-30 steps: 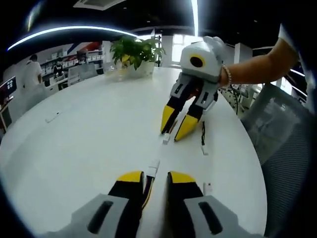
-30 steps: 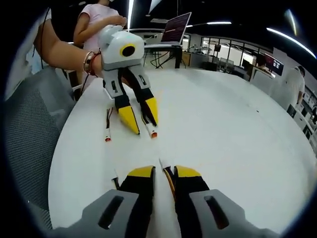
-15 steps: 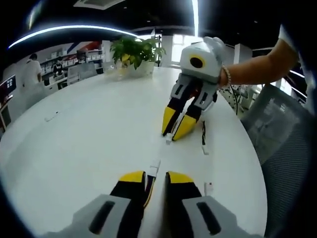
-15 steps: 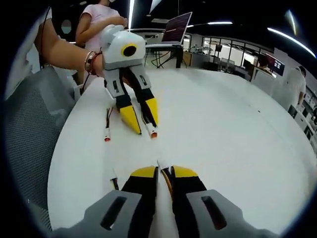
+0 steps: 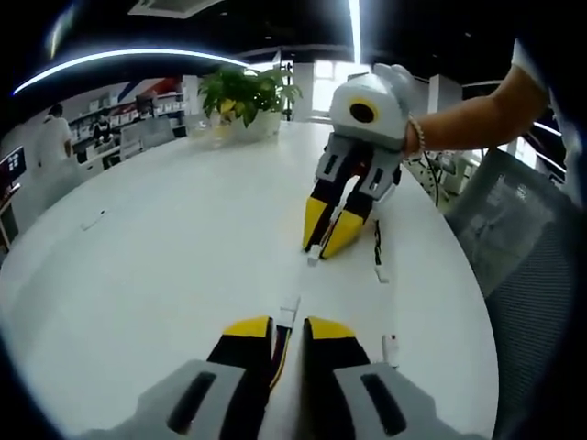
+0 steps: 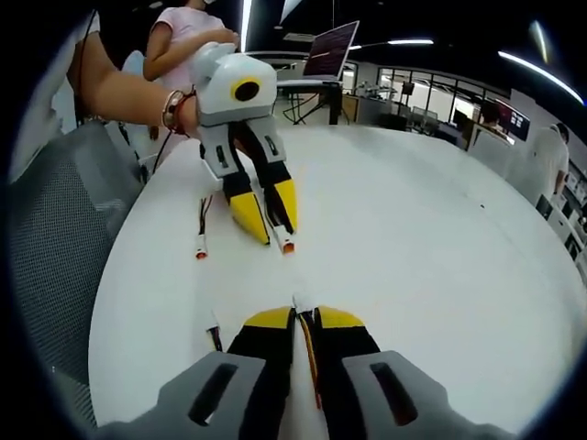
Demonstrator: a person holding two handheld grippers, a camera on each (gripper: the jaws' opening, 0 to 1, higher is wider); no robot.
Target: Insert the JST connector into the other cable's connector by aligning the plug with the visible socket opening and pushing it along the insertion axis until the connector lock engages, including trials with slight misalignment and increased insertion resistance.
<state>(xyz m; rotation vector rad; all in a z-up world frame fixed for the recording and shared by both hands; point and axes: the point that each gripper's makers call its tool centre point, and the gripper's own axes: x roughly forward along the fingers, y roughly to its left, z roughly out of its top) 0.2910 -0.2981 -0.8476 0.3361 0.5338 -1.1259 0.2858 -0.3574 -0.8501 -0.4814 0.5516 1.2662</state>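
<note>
My left gripper (image 5: 288, 325) is shut on a cable with red and yellow wires, and its white connector (image 5: 289, 307) pokes out past the yellow tips. Across the white table (image 5: 165, 238) my right gripper (image 5: 323, 246) faces it, shut on a second cable whose white connector (image 5: 314, 257) points toward mine. In the right gripper view, my right gripper (image 6: 303, 316) pinches its cable with the white plug (image 6: 299, 302) just ahead. The left gripper (image 6: 275, 234) opposite holds an orange-tipped connector (image 6: 286, 246). The two connectors are apart, roughly in line.
Two spare cables lie near the table edge (image 5: 377, 252), (image 5: 393, 346), also seen as loose cables (image 6: 202, 234), (image 6: 213, 325). A potted plant (image 5: 246, 96) stands at the far end. A mesh chair (image 5: 523, 238) sits beside the table. A laptop (image 6: 330, 50) and a person in pink (image 6: 179, 37) are behind.
Both grippers' jaws have narrowed and shut on their cables. The two grippers have shifted only slightly, staying face to face.
</note>
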